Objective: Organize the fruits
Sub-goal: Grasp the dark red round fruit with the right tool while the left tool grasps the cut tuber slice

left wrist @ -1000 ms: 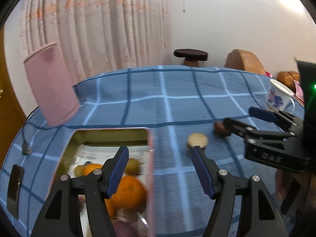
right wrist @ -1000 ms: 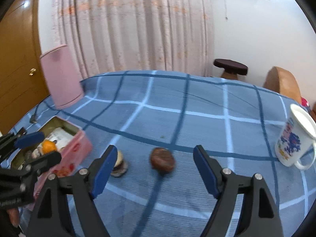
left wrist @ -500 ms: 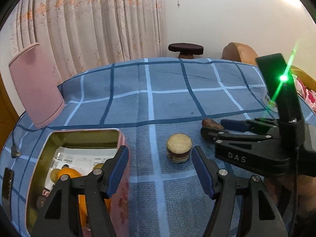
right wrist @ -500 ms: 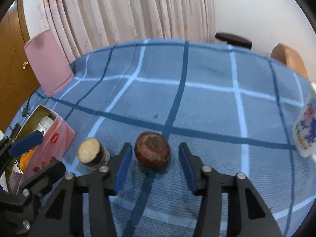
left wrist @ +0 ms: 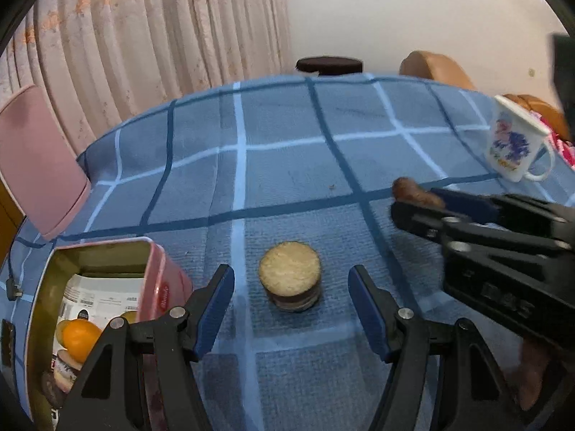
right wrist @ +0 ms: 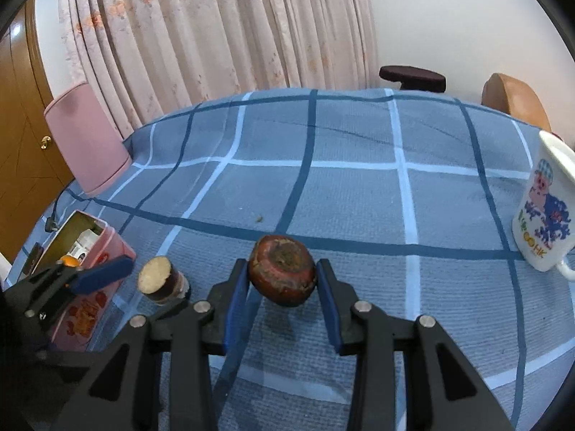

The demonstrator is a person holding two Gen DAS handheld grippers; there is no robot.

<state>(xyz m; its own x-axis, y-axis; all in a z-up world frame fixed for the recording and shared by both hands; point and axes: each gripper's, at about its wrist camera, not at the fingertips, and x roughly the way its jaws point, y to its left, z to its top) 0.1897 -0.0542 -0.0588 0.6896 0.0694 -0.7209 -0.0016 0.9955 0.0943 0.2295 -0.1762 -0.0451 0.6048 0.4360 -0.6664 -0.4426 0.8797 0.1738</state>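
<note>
My right gripper is shut on a dark red-brown round fruit and holds it just above the blue checked cloth; in the left wrist view the fruit shows between that gripper's fingers. My left gripper is open, its fingers on either side of a short cut piece with a pale top that stands on the cloth. The piece also shows in the right wrist view. A pink tin at the left holds an orange and other fruit.
A white printed mug stands on the right of the table. A pink lid-like panel leans at the far left edge. A cable and a dark phone lie left of the tin. Curtains, a stool and a chair are behind.
My right gripper closed on the red-brown fruit and lifted it slightly. My left gripper moved right from over the tin to straddle the pale-topped piece.
</note>
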